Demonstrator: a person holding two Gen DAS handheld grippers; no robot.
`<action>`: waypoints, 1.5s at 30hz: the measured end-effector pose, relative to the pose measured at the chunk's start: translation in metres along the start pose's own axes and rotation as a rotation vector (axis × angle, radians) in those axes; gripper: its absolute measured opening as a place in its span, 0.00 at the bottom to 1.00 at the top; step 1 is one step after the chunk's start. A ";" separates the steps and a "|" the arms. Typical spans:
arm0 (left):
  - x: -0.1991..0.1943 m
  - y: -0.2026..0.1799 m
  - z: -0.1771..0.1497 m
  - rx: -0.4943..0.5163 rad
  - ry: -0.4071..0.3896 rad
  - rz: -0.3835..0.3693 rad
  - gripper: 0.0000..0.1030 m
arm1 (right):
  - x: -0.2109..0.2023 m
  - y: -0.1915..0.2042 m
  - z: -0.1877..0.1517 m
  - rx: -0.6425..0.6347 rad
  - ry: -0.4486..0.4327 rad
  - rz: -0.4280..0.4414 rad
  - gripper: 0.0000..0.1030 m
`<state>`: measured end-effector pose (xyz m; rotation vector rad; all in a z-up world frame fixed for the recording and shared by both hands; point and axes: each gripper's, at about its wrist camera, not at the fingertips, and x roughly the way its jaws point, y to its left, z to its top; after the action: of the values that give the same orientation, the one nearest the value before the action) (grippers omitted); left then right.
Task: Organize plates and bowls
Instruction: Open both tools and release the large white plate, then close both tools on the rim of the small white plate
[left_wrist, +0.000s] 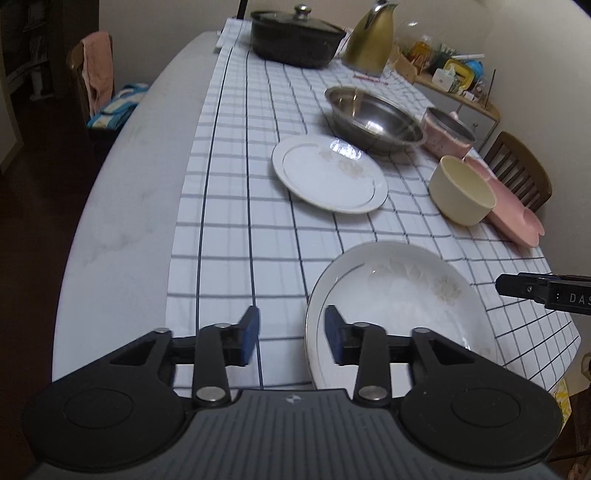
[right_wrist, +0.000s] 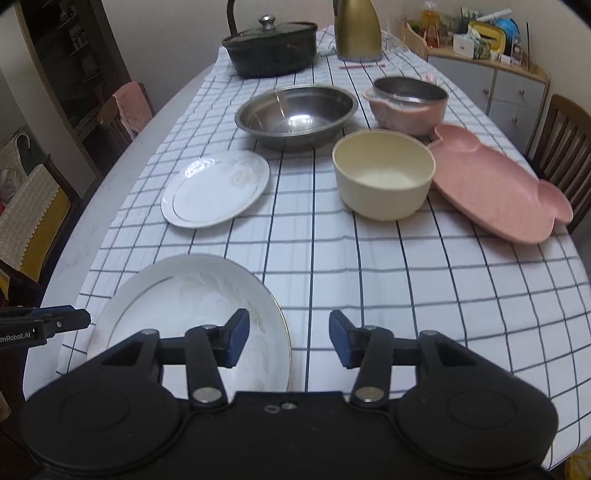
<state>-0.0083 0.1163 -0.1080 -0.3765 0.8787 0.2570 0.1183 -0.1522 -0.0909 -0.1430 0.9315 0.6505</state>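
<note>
Porcelain plate waits between two open claws

Large white plate (left_wrist: 399, 306) lies on the table (left_wrist: 122, 229) between both claws, under their tips. Left claw (left_wrist: 291, 334) and right claw (right_wrist: 289, 338) stand open, holding nothing. It looks stiff, glazed, slippery and breakable, fairly heavy; pinch the raised rim at opposite edges. Ahead sits the smaller plate (right_wrist: 216, 188).

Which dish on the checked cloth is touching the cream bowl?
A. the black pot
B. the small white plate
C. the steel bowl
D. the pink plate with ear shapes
D: in the right wrist view the cream bowl stands against the rim of the pink plate; the others stand apart.
</note>
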 end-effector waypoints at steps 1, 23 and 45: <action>-0.003 -0.001 0.003 0.007 -0.017 -0.002 0.52 | -0.002 0.001 0.003 -0.005 -0.010 0.000 0.53; 0.010 -0.016 0.076 0.094 -0.152 0.036 0.76 | 0.007 0.035 0.058 -0.098 -0.126 -0.022 0.93; 0.118 0.005 0.137 0.006 -0.020 0.023 0.80 | 0.105 0.035 0.117 -0.157 -0.038 -0.019 0.89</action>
<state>0.1582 0.1864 -0.1223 -0.3580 0.8644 0.2790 0.2244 -0.0314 -0.0974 -0.2784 0.8416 0.7062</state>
